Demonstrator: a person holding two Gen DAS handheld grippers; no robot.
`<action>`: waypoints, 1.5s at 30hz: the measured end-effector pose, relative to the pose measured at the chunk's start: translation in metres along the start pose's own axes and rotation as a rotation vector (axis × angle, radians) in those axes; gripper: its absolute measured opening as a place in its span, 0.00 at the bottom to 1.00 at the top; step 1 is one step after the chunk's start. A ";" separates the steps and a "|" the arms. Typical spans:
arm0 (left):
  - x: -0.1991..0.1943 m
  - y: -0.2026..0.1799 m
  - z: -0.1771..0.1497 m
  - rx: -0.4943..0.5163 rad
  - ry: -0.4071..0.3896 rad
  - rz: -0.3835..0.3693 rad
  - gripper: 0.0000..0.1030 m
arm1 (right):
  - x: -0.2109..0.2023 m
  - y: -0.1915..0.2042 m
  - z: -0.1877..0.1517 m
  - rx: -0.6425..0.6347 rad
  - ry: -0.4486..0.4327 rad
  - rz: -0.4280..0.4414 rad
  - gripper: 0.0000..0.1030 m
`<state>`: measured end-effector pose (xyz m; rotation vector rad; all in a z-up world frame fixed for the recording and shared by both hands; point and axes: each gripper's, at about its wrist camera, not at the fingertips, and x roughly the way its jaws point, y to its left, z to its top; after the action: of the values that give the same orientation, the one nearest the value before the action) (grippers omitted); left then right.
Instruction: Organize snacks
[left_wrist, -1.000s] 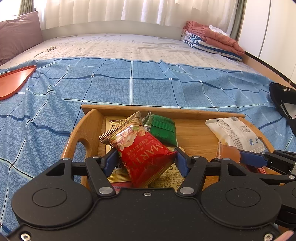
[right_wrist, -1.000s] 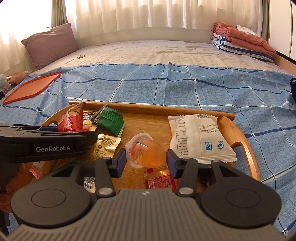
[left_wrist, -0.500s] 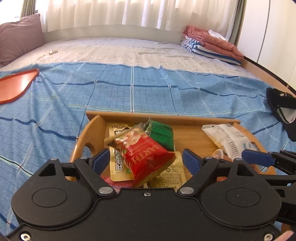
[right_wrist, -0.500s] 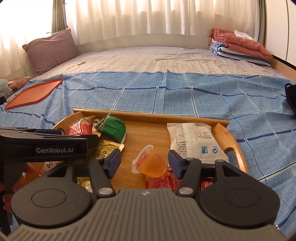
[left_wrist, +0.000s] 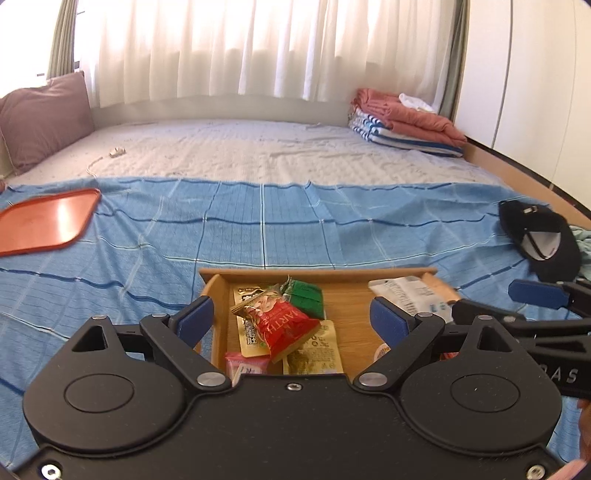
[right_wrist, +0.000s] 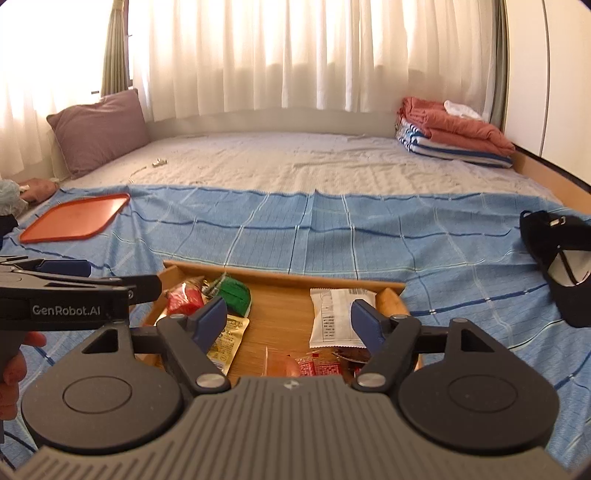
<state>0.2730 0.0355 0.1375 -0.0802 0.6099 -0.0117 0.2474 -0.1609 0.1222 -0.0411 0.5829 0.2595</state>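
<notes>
Now that both have just opened, the left gripper (left_wrist: 291, 317) and right gripper (right_wrist: 288, 323) hang released, red packet (left_wrist: 284, 326) and jelly cup (right_wrist: 282, 363) dropped at the wooden tray's (right_wrist: 284, 277) nine and six o'clock; two snacks look placed.

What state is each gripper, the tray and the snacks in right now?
left gripper: open, empty; jaws have just been opening
right gripper: open, empty; jaws have just been opening
wooden tray: on the blue blanket, holding snacks
red packet: lying on other packets
white packet: flat in tray
jelly cup: in tray, mostly hidden
orange tray: empty
</notes>
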 end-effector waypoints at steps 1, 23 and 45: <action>-0.011 -0.001 0.000 0.002 -0.006 0.002 0.89 | -0.009 0.000 0.001 0.002 -0.008 0.000 0.80; -0.243 -0.037 -0.053 0.072 -0.101 -0.034 0.93 | -0.191 0.010 -0.028 0.043 -0.135 0.040 0.86; -0.215 -0.013 -0.169 0.010 -0.055 0.065 0.98 | -0.189 0.007 -0.137 0.037 -0.162 -0.037 0.92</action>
<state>0.0002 0.0178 0.1234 -0.0508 0.5572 0.0502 0.0197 -0.2132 0.1117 0.0050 0.4257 0.2136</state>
